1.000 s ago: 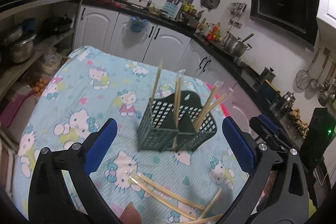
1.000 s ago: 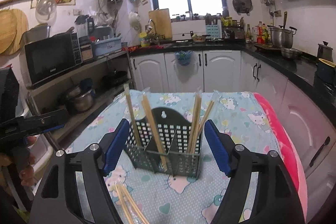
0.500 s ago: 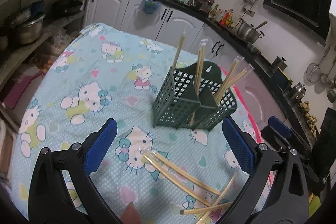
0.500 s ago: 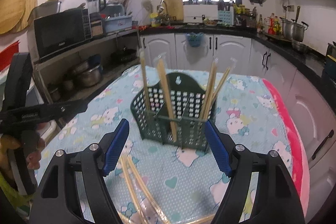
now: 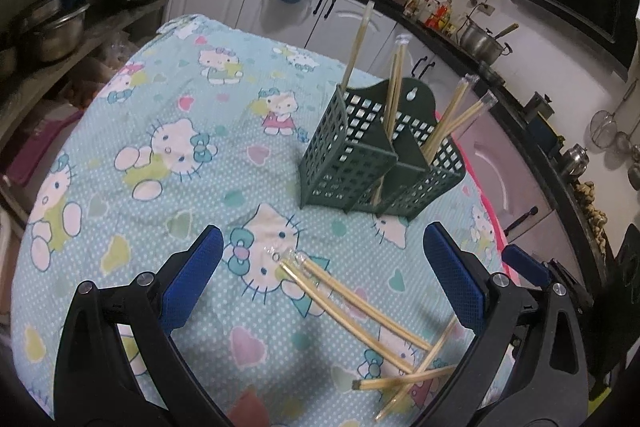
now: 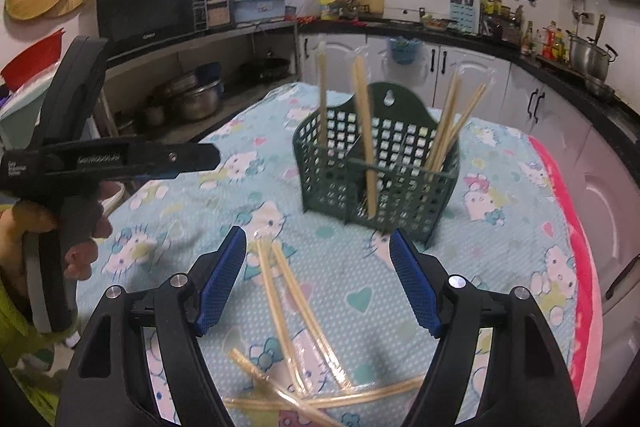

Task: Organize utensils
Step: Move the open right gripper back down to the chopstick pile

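While we hold both grippers, left (image 5: 318, 269) and right (image 6: 318, 269), with jaws apart and empty, the loose chopsticks (image 6: 298, 311) lie crossed on the tablecloth (image 5: 160, 131) below them (more stand in the green basket (image 6: 376, 183) beyond).

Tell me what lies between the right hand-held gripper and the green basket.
Right wrist view: loose wrapped chopsticks on the tablecloth between the right hand-held gripper and green basket.

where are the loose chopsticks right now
The loose chopsticks lie crossed on the cartoon-print tablecloth, just ahead of both open grippers and nearer the cameras than the green utensil basket, apart from it.
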Motion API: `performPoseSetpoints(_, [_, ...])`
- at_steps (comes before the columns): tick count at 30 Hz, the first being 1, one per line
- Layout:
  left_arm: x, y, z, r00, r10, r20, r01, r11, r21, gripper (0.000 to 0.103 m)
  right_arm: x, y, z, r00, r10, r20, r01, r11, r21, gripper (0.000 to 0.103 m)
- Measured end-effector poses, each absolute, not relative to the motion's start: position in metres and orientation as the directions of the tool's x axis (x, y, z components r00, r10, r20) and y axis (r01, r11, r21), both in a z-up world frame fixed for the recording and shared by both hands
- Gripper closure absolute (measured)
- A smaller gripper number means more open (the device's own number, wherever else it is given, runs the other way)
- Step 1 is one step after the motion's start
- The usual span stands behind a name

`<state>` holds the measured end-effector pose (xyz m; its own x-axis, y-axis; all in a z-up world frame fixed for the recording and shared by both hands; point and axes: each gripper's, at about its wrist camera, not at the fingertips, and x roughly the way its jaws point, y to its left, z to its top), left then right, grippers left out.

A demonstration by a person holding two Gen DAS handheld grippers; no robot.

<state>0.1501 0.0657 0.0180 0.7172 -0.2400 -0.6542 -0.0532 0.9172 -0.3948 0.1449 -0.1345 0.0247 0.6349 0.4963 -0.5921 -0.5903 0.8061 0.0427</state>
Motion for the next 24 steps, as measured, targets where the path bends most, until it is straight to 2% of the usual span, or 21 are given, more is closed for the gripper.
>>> performPoseSetpoints(9, [0.147, 0.07, -0.006, 0.663, -0.222, -0.715, -0.1, 0.92, -0.378, 0.011, 0.131, -0.126, 0.01, 0.578, 0.514, -0.634, -0.642, 0.766, 0.036, 0.031])
performPoseSetpoints(11, [0.147, 0.07, -0.01, 0.649, -0.223, -0.727, -0.105, 0.921, -0.376, 0.023, 0.128, -0.125, 0.007, 0.568, 0.514, -0.642, -0.65, 0.759, 0.032, 0.031])
performPoseSetpoints(14, [0.148, 0.07, -0.02, 0.622, -0.228, -0.749, -0.112, 0.921, -0.374, 0.035, 0.124, -0.125, 0.003, 0.547, 0.516, -0.659, -0.665, 0.746, 0.032, 0.032])
performPoseSetpoints(18, [0.149, 0.068, -0.033, 0.583, -0.264, -0.769, -0.113, 0.91, -0.399, 0.047, 0.119, -0.124, -0.006, 0.52, 0.51, -0.685, -0.683, 0.73, 0.024, 0.032])
performPoseSetpoints(24, [0.151, 0.061, -0.052, 0.53, -0.31, -0.79, -0.11, 0.898, -0.426, 0.065, 0.111, -0.117, -0.023, 0.442, 0.503, -0.743, -0.733, 0.679, 0.023, 0.049])
